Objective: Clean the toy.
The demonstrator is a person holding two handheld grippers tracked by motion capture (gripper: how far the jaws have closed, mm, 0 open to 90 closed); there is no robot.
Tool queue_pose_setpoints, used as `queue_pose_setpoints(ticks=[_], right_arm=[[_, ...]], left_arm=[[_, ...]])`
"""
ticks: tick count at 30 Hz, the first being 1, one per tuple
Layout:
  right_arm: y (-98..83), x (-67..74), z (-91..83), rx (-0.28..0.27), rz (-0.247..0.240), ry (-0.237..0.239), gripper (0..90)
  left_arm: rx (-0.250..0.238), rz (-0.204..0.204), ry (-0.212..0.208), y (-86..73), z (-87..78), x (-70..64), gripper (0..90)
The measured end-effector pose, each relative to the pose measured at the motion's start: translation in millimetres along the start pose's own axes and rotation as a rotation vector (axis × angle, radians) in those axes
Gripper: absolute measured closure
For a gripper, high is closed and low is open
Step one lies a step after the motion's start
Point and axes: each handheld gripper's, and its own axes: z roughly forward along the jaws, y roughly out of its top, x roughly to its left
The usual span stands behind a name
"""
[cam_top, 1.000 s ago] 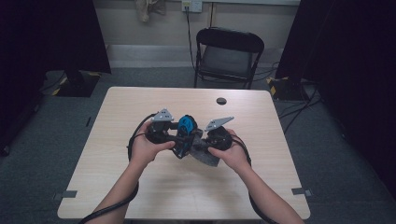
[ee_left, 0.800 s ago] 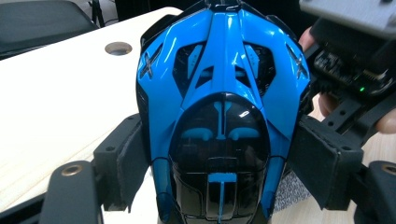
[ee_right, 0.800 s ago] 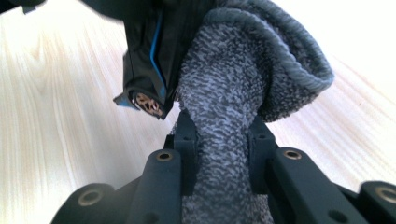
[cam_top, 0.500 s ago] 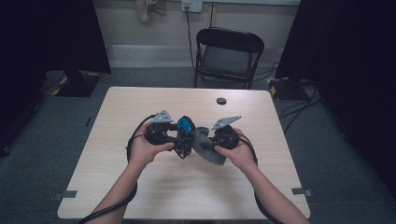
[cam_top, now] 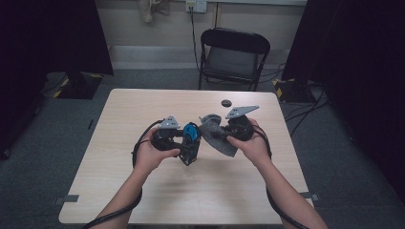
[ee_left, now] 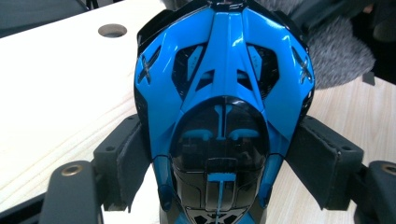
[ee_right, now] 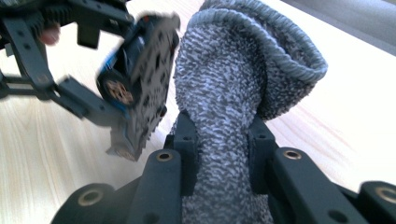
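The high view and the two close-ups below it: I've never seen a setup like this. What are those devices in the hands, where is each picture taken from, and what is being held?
A person sits at a wooden table and holds a hand-operated claw in each hand; there is no robot arm. The high view comes from a fixed camera above, looking forward and down. Each close-up comes from a camera riding on one claw, looking along its two black jaws.

The left claw is closed on a blue and black toy car, with a pad pressed against each side. The right claw is pinched shut on a grey knitted sock, whose open cuff points away from the camera. Both things are held up off the table, close together. On the tabletop itself, a small dark round spot shows near the far edge. A folding chair stands behind the table.
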Motion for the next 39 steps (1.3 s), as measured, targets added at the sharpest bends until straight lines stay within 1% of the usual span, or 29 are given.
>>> queue_pose_setpoints(ticks=[2, 3, 4, 5, 10, 11, 13, 14, 17, 22, 28, 31, 34, 38, 39], right_arm=[[3.8, 2.3, 0.2, -0.008, -0.003, 0.008, 72.4], [4.7, 3.4, 0.8, -0.011, -0.005, 0.013, 72.5], [4.7, 3.4, 0.8, -0.011, -0.005, 0.013, 72.5], [5.9, 6.8, 3.4, -0.006, -0.013, 0.023, 72.5], [5.0, 13.7, 10.9, 0.006, -0.026, 0.041, 72.5], [3.8, 15.4, 14.0, 0.003, -0.020, 0.054, 72.5], [2.7, 16.3, 16.0, 0.002, -0.020, 0.063, 72.5], [2.0, 16.7, 17.3, 0.006, -0.021, 0.062, 72.5], [-0.1, 16.6, 19.8, 0.015, -0.022, 0.065, 72.5], [-2.4, 16.5, 23.7, 0.025, -0.020, 0.069, 72.5], [-6.7, 17.8, 29.3, 0.030, -0.006, 0.075, 72.5], [-13.4, 19.5, 36.3, 0.051, -0.007, 0.085, 72.5], [-16.6, 20.4, 39.8, 0.055, -0.002, 0.091, 72.5], [-21.9, 23.4, 46.6, 0.071, -0.002, 0.101, 72.5], [-25.3, 25.3, 50.4, 0.077, 0.000, 0.108, 72.4]], left_arm=[[0.010, -0.014, -0.006, -3.2, 2.8, 1.6, 24.6], [0.016, -0.015, -0.004, -3.8, 3.5, 1.7, 24.6], [0.016, -0.015, -0.004, -3.8, 3.5, 1.7, 24.6], [0.023, -0.007, 0.003, -3.7, 4.4, 1.8, 24.6], [0.025, -0.005, 0.007, -1.5, 4.3, 1.7, 24.6], [0.023, -0.001, 0.011, -1.2, 3.9, 2.1, 24.6], [0.016, -0.007, 0.008, -0.7, 2.7, 2.4, 24.6], [0.016, -0.002, 0.009, -0.4, 2.1, 2.6, 24.6], [0.003, -0.007, 0.002, 0.7, 0.3, 2.0, 24.6], [-0.003, -0.004, -0.003, 2.8, -1.3, 1.0, 24.6], [-0.011, -0.005, -0.005, 4.8, -2.8, 0.4, 24.6], [-0.022, -0.004, -0.013, 6.2, -4.4, -1.5, 24.6], [-0.024, -0.001, -0.012, 7.2, -5.4, -2.3, 24.6], [-0.038, -0.002, -0.016, 9.1, -7.3, -2.8, 24.6], [-0.044, -0.001, -0.015, 10.2, -7.9, -3.1, 24.6]])
